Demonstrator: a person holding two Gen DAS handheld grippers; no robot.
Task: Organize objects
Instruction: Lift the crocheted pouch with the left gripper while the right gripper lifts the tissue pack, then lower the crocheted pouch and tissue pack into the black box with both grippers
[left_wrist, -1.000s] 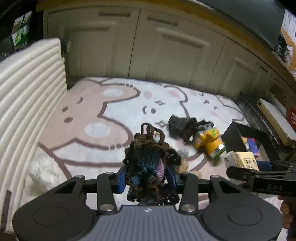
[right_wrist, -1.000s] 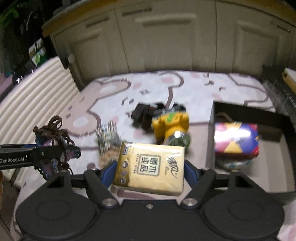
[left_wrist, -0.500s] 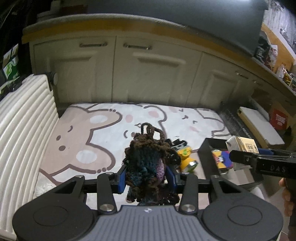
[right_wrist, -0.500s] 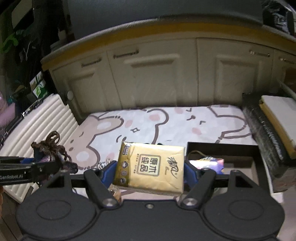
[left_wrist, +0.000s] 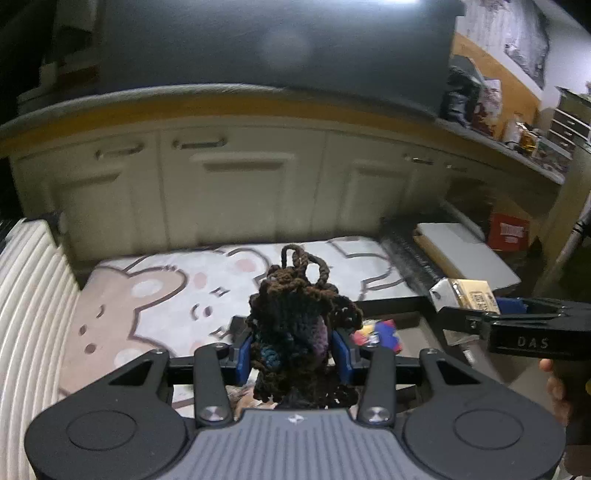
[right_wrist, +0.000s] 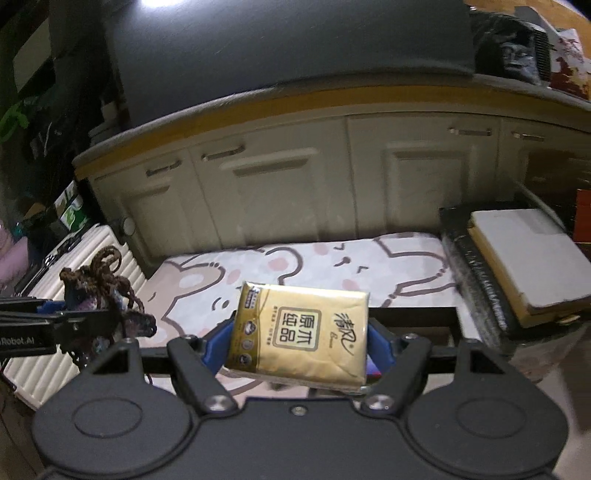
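Both claws are loaded: the left gripper (left_wrist: 291, 354) is clamped on a dark crocheted yarn bundle (left_wrist: 295, 325), and the right gripper (right_wrist: 299, 339) is pinched across a gold pocket tissue pack (right_wrist: 301, 338). In the left wrist view the bundle sits dead centre between the blue pads (left_wrist: 243, 350), spilling below them toward 6 o'clock and throwing loose loops up toward 12. It looks soft, light and springy, so I judge a grip through the dense middle is the safe one; the loops would likely stretch or snag. In the right wrist view the pack lies flat across the jaws, held at its two short ends, printed face up. It reads as light and squashy with a slick film wrap, so a firm squeeze at the ends should hold, though it may buckle. Beyond the left claw at 3 o'clock, the other gripper with its pack hangs over a black bin (left_wrist: 388, 306), where a colourful item (left_wrist: 380, 332) already lies. Farther out at 12 o'clock are the bear-print rug (right_wrist: 295, 266), a white ribbed suitcase (left_wrist: 29, 314) at 9, and cream cabinet doors (left_wrist: 240, 192) behind.
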